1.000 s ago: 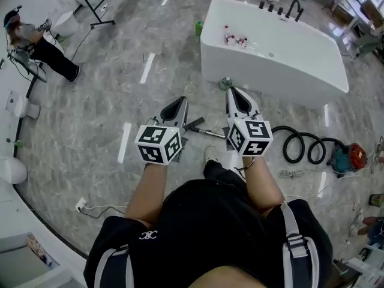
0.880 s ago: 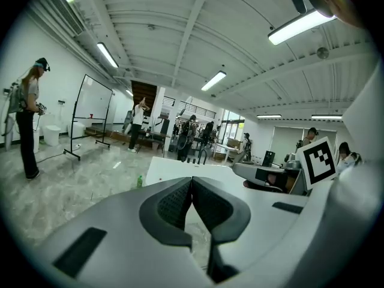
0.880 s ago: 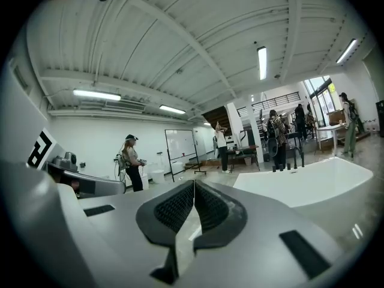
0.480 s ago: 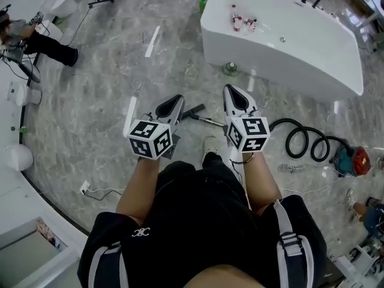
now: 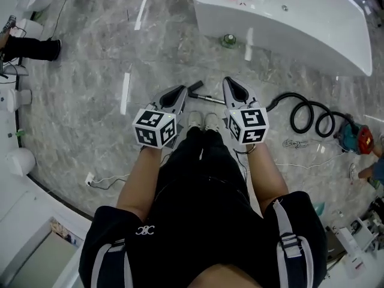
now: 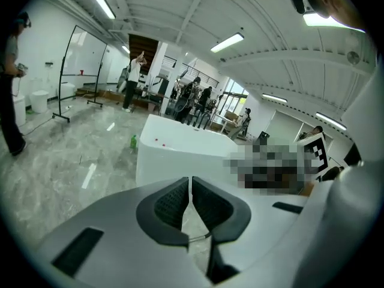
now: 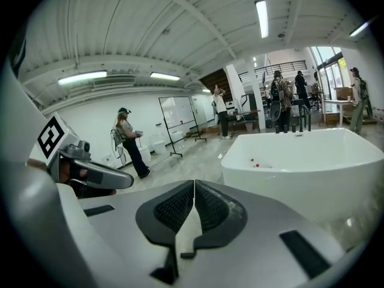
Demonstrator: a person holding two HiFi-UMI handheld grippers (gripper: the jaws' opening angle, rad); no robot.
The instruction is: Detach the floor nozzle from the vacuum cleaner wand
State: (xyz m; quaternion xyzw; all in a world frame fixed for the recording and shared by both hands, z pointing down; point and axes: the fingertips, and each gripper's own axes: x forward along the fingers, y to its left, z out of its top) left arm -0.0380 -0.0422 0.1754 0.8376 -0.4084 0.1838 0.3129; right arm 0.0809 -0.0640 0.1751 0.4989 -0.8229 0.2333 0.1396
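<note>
The left gripper [image 6: 190, 185] has its ribbed black pads pressed together with nothing between them. The right gripper [image 7: 194, 189] is the same, jaws closed on nothing. Both are held low in front of the person, side by side and apart, touching no object.

The dark floor nozzle [image 5: 195, 89] lies on the grey marbled floor [image 5: 90, 101] between the two gripper tips and slightly beyond them, joined to the thin metal wand [image 5: 213, 99], which runs right. Past the wand a coiled black hose [image 5: 307, 117] leads to a teal and red vacuum canister [image 5: 354, 140] at far right. The person's pale shoes [image 5: 201, 120] stand just near of the nozzle.

Open floor lies left of and beyond the nozzle. The long white bathtub [image 5: 288, 44] bounds the far right.

The only print is the square black-and-white markers on the gripper cubes and a small white monogram on the black shorts [image 5: 198, 197], possibly interlocked letters.
</note>
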